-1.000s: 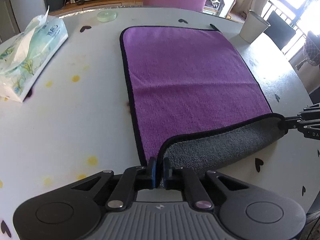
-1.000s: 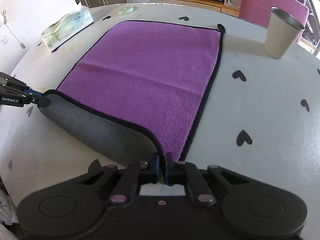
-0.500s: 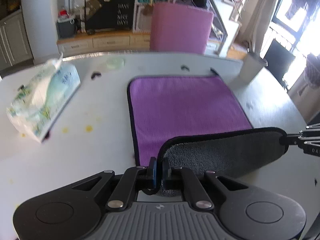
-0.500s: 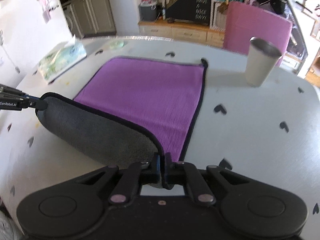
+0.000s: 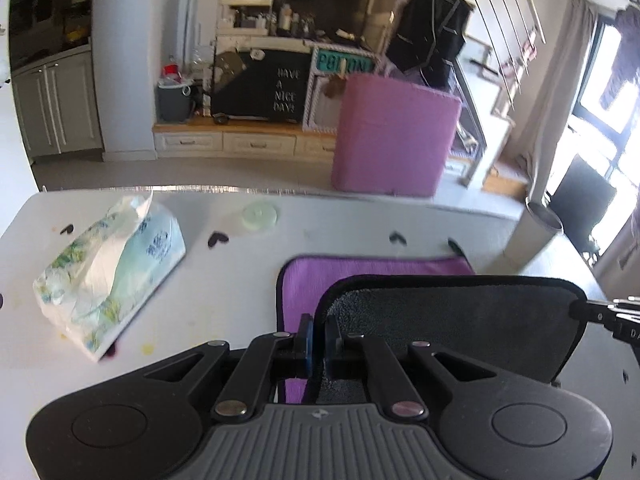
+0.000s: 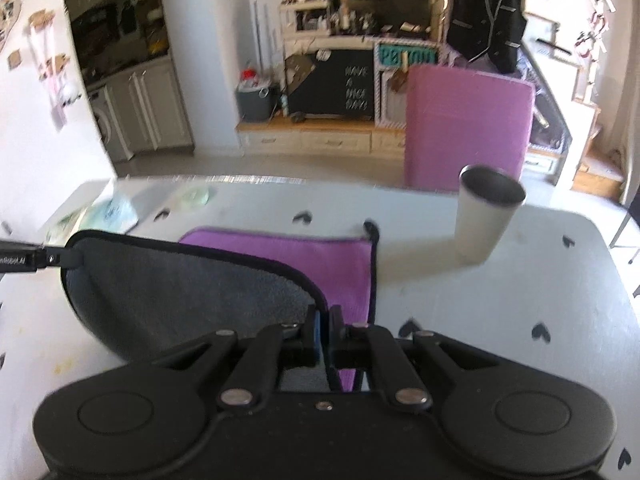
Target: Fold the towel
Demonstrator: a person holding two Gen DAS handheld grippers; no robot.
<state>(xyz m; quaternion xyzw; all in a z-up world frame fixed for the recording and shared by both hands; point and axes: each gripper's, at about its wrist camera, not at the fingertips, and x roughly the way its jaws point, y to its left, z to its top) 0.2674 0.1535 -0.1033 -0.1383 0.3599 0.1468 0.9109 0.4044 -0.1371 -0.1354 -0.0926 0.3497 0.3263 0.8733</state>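
The towel (image 5: 448, 320) is purple on top and grey underneath, with a black hem. Its far part lies flat on the white table (image 5: 224, 288); its near edge is lifted high and held taut, grey side facing me. My left gripper (image 5: 318, 340) is shut on the near left corner. My right gripper (image 6: 325, 336) is shut on the near right corner of the towel (image 6: 180, 292). Each gripper shows at the side of the other's view, pinching its corner. The lifted grey flap hides most of the purple surface.
A tissue pack (image 5: 112, 268) lies on the table at the left. A pale green lid (image 5: 260, 214) sits near the far edge. A metal-rimmed cup (image 6: 486, 216) stands to the right of the towel. A pink chair back (image 5: 394, 140) stands beyond the table.
Both grippers have lifted the near edge higher and carried it forward over the towel. More grey underside faces me and less purple shows. Both cameras have tilted up toward the room.
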